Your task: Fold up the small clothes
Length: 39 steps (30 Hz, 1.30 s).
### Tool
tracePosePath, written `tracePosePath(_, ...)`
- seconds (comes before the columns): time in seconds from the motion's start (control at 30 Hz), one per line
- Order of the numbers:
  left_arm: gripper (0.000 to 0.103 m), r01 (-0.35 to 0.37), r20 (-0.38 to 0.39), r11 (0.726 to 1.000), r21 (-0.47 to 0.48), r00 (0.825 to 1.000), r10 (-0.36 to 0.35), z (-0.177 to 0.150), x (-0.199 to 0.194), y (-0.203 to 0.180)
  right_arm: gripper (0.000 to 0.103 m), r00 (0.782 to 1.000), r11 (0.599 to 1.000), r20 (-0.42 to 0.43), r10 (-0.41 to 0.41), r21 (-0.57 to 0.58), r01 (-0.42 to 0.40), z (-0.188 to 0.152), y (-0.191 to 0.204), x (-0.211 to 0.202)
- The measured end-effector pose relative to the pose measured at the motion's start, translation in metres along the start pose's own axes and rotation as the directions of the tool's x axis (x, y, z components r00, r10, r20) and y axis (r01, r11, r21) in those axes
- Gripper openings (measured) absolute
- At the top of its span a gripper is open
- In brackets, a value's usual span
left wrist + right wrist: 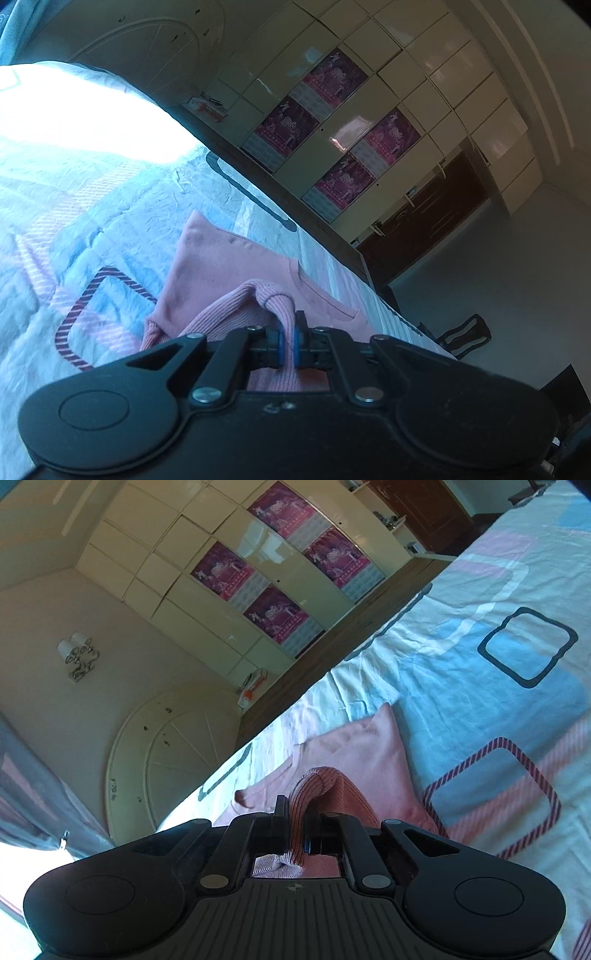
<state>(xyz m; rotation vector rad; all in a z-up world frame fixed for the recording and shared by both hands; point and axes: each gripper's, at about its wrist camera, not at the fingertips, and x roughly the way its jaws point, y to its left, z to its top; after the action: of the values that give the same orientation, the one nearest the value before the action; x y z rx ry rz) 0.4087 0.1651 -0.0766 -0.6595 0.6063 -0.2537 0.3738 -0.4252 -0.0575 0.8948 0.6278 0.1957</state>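
Pinching the pink garment's (221, 266) ribbed hem, left gripper (287, 332) and right gripper (295, 821) lift it to fold onto the body ahead.

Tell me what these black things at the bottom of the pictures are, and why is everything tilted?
Those are two claws that a person holds, one in each hand. Each claw carries a small camera that looks out along its two fingers, so the room looks tilted and bent. One picture comes from the left claw, the other from the right claw. Below them is a bed with a patterned bedsheet in blue, pink and white. On it lies a small pink garment. Each claw is pinched shut on a ribbed edge of that garment. Behind the bed are cream cupboards with purple posters.
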Motion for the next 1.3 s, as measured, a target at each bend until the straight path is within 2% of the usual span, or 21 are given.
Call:
tracePosePath(0.2,0.004,-0.032,-0.052,0.999,0.016,0.998,0.032,0.042,0.075,0.011,0.006,0.998,0.997,-0.047,-0.047,0.067,0.050,0.028,-0.018,0.070)
tracePosePath(0.4,0.004,-0.097,-0.130,0.994,0.048,0.986,0.102,0.062,0.149,0.026,0.007,0.989,0.991,-0.102,-0.111,0.064,0.118,0.044,-0.038,0.137)
tracePosePath(0.5,0.012,-0.132,-0.161,0.989,0.059,0.977,0.140,0.067,0.175,0.034,0.007,0.986,0.984,-0.139,-0.096,0.133,0.114,0.049,-0.055,0.163)
tracePosePath(0.53,0.017,-0.135,-0.161,0.989,0.063,0.976,0.144,0.070,0.180,0.035,0.012,0.986,0.980,-0.142,-0.087,0.164,0.110,0.051,-0.060,0.167)
tracePosePath(0.57,0.028,-0.137,-0.152,0.989,0.059,0.978,0.145,0.073,0.182,0.036,0.017,0.987,0.978,-0.136,-0.085,0.177,0.109,0.053,-0.064,0.168)
tracePosePath(0.6,0.041,-0.143,-0.129,0.988,0.058,0.980,0.150,0.075,0.180,0.037,0.033,0.989,0.980,-0.119,-0.092,0.163,0.110,0.055,-0.063,0.168)
tracePosePath(0.63,0.075,-0.157,-0.080,0.985,0.069,0.984,0.162,0.078,0.175,0.036,0.059,0.990,0.983,-0.099,-0.104,0.141,0.117,0.056,-0.062,0.166)
tracePosePath(0.67,0.088,-0.162,-0.041,0.984,0.080,0.985,0.166,0.080,0.171,0.036,0.071,0.990,0.985,-0.061,-0.127,0.106,0.133,0.057,-0.057,0.160)
tracePosePath(0.7,0.082,-0.153,-0.030,0.984,0.093,0.987,0.157,0.085,0.168,0.036,0.078,0.990,0.987,-0.026,-0.141,0.074,0.142,0.059,-0.054,0.155)
tracePosePath(0.77,0.057,-0.154,-0.068,0.979,0.132,0.984,0.163,0.089,0.173,0.038,0.078,0.992,0.991,-0.005,-0.128,0.038,0.128,0.063,-0.055,0.147)
tracePosePath(0.8,0.054,-0.158,-0.082,0.968,0.195,0.981,0.176,0.089,0.178,0.034,0.077,0.990,0.990,-0.014,-0.142,-0.008,0.142,0.065,-0.052,0.147)
tracePosePath(0.83,0.054,-0.166,-0.088,0.954,0.251,0.977,0.193,0.088,0.182,0.031,0.071,0.987,0.984,-0.015,-0.162,-0.078,0.160,0.065,-0.048,0.148)
tracePosePath(0.93,0.055,-0.178,-0.116,0.891,0.417,0.962,0.247,0.083,0.201,0.018,0.063,0.977,0.951,-0.052,-0.207,-0.246,0.188,0.062,-0.036,0.158)
tracePosePath(1.03,0.054,-0.171,-0.145,0.842,0.512,0.949,0.281,0.077,0.220,0.010,0.061,0.964,0.903,-0.074,-0.257,-0.375,0.212,0.054,-0.027,0.176)
tracePosePath(1.1,0.046,-0.149,-0.165,0.815,0.560,0.944,0.286,0.072,0.230,0.004,0.058,0.952,0.868,-0.093,-0.291,-0.444,0.222,0.049,-0.024,0.194)
tracePosePath(1.17,0.033,-0.133,-0.174,0.789,0.600,0.941,0.291,0.066,0.237,-0.001,0.048,0.940,0.832,-0.119,-0.319,-0.510,0.218,0.041,-0.021,0.207)
tracePosePath(1.2,0.030,-0.122,-0.181,0.780,0.614,0.940,0.289,0.063,0.240,-0.003,0.031,0.936,0.816,-0.142,-0.323,-0.543,0.199,0.036,-0.020,0.213)
tracePosePath(1.27,0.004,-0.100,-0.190,0.771,0.629,0.942,0.276,0.059,0.243,-0.005,0.019,0.932,0.778,-0.151,-0.330,-0.603,0.178,0.028,-0.017,0.220)
tracePosePath(1.3,0.004,-0.106,-0.173,0.764,0.637,0.945,0.276,0.059,0.242,-0.007,0.012,0.931,0.765,-0.151,-0.332,-0.621,0.172,0.026,-0.015,0.221)
